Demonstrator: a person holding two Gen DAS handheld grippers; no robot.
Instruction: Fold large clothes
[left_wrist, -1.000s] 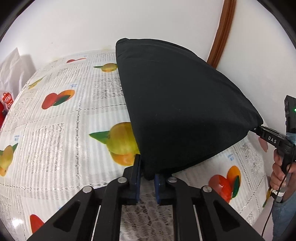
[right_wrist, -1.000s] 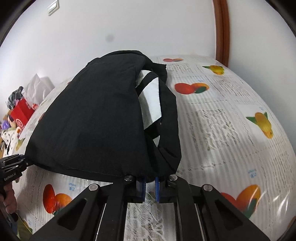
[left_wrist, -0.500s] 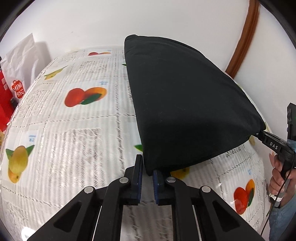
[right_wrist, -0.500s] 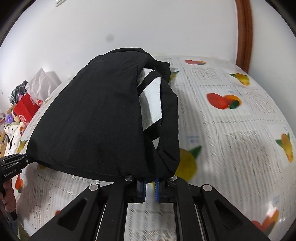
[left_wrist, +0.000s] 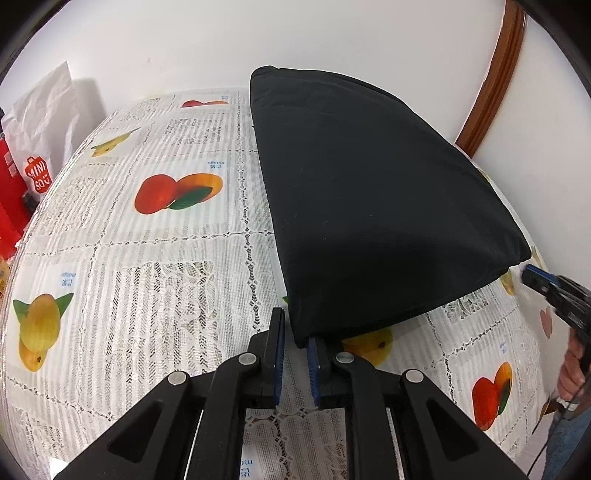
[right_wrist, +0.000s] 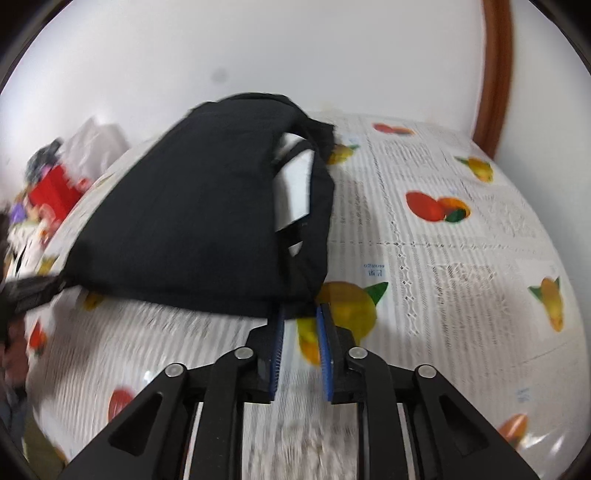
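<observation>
1. A black garment (left_wrist: 373, 206), folded flat, lies on the counter (left_wrist: 147, 266), which is covered in a fruit-print lace cloth
2. Its long axis runs away from both cameras toward the white wall (left_wrist: 184, 44); in the left wrist view the near corner sits at the gripper tips and the far end narrows toward the wall
3. The left gripper (left_wrist: 295, 345) has its jaws parting, the garment's near corner between them and against the right pad
4. The right gripper (right_wrist: 299, 325) has its jaws opening, clear of the fabric, the garment's edge just ahead of the tips
5. A white label panel (right_wrist: 295, 192) shows along the garment's right side, in a blurred right wrist view
</observation>
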